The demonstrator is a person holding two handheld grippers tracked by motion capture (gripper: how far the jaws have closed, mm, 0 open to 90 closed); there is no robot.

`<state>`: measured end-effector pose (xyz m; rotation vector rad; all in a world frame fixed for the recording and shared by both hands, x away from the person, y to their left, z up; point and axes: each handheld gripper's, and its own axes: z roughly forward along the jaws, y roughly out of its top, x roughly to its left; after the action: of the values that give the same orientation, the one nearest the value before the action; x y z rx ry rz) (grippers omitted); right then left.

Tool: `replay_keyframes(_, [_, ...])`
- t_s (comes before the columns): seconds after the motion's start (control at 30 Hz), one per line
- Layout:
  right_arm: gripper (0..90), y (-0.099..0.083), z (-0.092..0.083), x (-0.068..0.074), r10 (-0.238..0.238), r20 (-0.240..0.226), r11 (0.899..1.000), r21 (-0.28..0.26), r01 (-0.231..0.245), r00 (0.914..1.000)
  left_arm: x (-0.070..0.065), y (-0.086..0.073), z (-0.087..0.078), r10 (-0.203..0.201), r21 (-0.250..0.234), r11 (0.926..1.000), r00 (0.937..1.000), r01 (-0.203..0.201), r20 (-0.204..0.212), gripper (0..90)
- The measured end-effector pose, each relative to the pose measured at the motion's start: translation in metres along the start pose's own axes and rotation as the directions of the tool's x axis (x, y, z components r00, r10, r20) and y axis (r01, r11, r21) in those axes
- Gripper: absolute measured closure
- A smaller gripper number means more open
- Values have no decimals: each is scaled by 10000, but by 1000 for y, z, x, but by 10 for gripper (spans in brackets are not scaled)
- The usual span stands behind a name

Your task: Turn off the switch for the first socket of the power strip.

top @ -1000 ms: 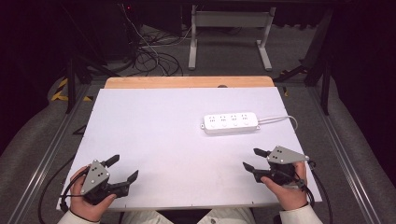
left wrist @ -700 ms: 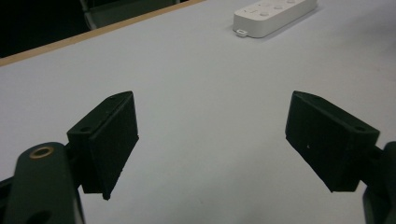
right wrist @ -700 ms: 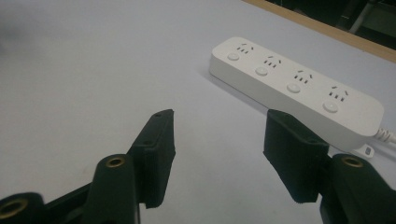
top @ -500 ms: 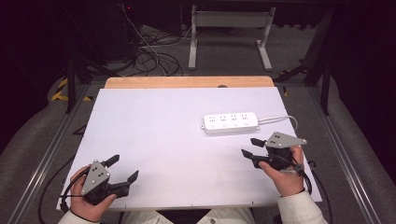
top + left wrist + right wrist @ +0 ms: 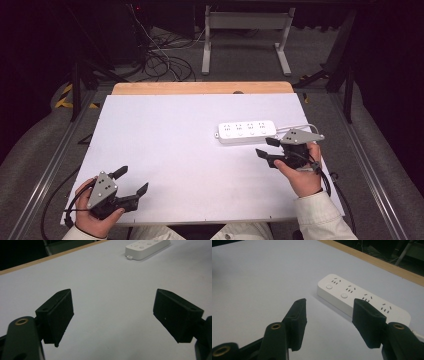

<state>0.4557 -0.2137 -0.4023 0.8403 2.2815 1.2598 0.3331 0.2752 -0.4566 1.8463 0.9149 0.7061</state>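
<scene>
On the white worktop, the white plastic power strip lies right of centre, just beyond the right gripper, jaws wide and empty; the left gripper, equally spread and empty, sits near the front-left edge.

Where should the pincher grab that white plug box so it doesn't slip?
Probably across its narrow width, near the middle. The power strip lies flat on the table, long and slim, so its two long edges fit between open jaws while its length would not. Coming down from above with the right gripper, which is nearest, looks best. Its cord leaves the right end, so avoid that end.
</scene>
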Motion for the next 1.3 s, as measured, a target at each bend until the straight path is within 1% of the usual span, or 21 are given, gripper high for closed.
replay_keyframes(0.17, [450, 6, 4, -5, -76, 106, 9999, 102, 75, 9999, 0, 0, 0, -4, 7, 10000, 10000, 4, -3, 169])
replay_keyframes(0.27, [451, 10, 6, -9, -20, 153, 9999, 108, 19, 9999, 0, 0, 0, -11, 4, 10000, 10000, 11, 1, 169])
replay_keyframes(0.33, [457, 12, 7, -12, 55, 193, 9999, 134, -57, 9998, 1, 0, 0, 16, -5, 10000, 10000, -16, -19, 169])
replay_keyframes(0.43, [467, 15, 10, -16, 187, 294, 9997, 126, -191, 9994, 0, 0, 0, -57, -33, 10000, 10000, 57, -6, 168])
replay_keyframes(0.57, [479, 19, 13, -22, 243, 395, 9995, 188, -250, 9989, 1, 0, 0, -29, -31, 10000, 10000, 29, -1, 168])
replay_keyframes(0.8, [497, 24, 21, -36, 526, 600, 9983, 231, -541, 9968, 0, 0, 0, -107, -46, 9999, 9999, 107, -11, 168])
replay_keyframes(1.13, [568, 25, 36, -57, 920, 1003, 9941, 486, -972, 9907, 0, -1, 0, -175, -59, 9998, 9998, 175, -2, 168])
replay_keyframes(1.17, [575, 25, 38, -59, 921, 1048, 9939, 516, -979, 9902, 1, 0, 0, -57, -43, 10000, 10000, 57, -31, 168])
replay_keyframes(1.3, [605, 23, 45, -66, 881, 1179, 9933, 642, -961, 9891, 1, -1, 0, -136, -59, 9999, 9999, 136, -15, 168])
